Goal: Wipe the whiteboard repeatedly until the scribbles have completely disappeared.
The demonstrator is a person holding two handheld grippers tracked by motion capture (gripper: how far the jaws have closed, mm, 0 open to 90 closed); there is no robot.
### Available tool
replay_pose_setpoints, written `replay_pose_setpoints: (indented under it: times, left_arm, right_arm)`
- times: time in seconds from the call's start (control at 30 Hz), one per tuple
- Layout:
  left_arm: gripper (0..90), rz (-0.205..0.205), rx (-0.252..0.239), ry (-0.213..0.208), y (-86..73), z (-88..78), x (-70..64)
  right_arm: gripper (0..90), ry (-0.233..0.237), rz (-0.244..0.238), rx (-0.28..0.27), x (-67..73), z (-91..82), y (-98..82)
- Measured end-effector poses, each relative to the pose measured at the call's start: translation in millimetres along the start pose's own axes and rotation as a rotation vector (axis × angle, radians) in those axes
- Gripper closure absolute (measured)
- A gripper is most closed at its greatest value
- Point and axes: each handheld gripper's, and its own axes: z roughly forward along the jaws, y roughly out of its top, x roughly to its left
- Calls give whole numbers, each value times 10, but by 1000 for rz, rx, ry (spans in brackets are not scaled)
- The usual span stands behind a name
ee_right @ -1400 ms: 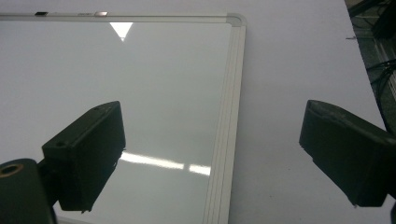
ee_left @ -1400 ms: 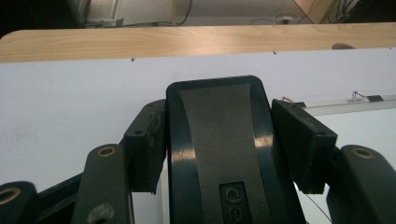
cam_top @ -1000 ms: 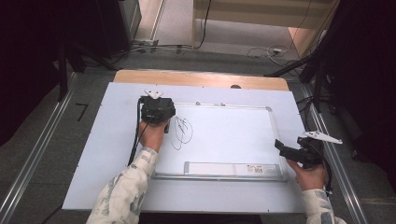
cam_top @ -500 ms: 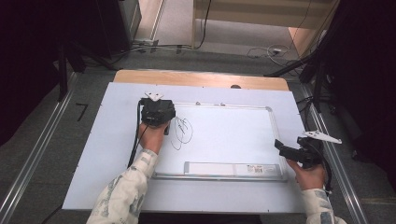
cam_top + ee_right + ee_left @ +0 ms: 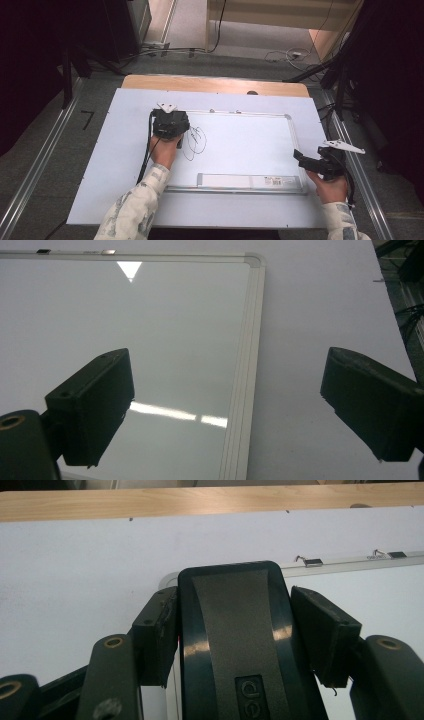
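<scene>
A white board (image 5: 245,150) with a metal frame lies flat on the white table top (image 5: 115,165). Black scribbles (image 5: 195,142) mark its left part. My left gripper (image 5: 170,124) hovers over the board's far left corner, just left of the scribbles. In the left gripper view its pads are shut on a black eraser (image 5: 232,625) with a grey face, and the board's corner frame (image 5: 345,565) shows behind. My right gripper (image 5: 303,158) rests at the board's right edge, near the front. Its jaws stand wide open and hold nothing, and they straddle the board's right frame (image 5: 247,355).
A long white label strip (image 5: 245,181) runs along the board's front edge. The table's wooden far edge (image 5: 215,84) lies beyond the white top. Cables (image 5: 280,54) trail on the floor behind, and metal rails (image 5: 30,190) flank the table.
The left gripper with the eraser has edged slightly toward the person. The right gripper has stayed put.
</scene>
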Motion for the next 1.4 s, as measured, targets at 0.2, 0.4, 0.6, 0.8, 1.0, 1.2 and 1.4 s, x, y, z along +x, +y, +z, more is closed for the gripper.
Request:
replay_pose_setpoints:
  times: [0.2,0.4,0.6,0.8,1.0,1.2,1.4]
  left_arm:
    - [395,12,17,-1,-39,51,-13]
    - [395,13,30,-6,-77,105,-32]
    - [395,25,32,-13,-123,86,-79]
    - [395,38,35,-19,-191,14,-105]
    - [395,52,50,-5,-327,-27,-138]
    - [395,48,74,2,-426,-7,-130]
    - [394,60,65,18,-480,0,-151]
  right_arm:
    - [58,-3,-1,0,-5,-5,-1]
    - [58,-4,1,2,-10,-3,-3]
    - [58,-4,1,1,-10,-4,-2]
    - [58,-4,-1,0,-6,-3,-2]
    - [58,-2,-2,-1,-1,-7,-2]
    - [58,-2,0,-1,-2,-8,-1]
    - [58,-1,-1,-1,-3,-6,-1]
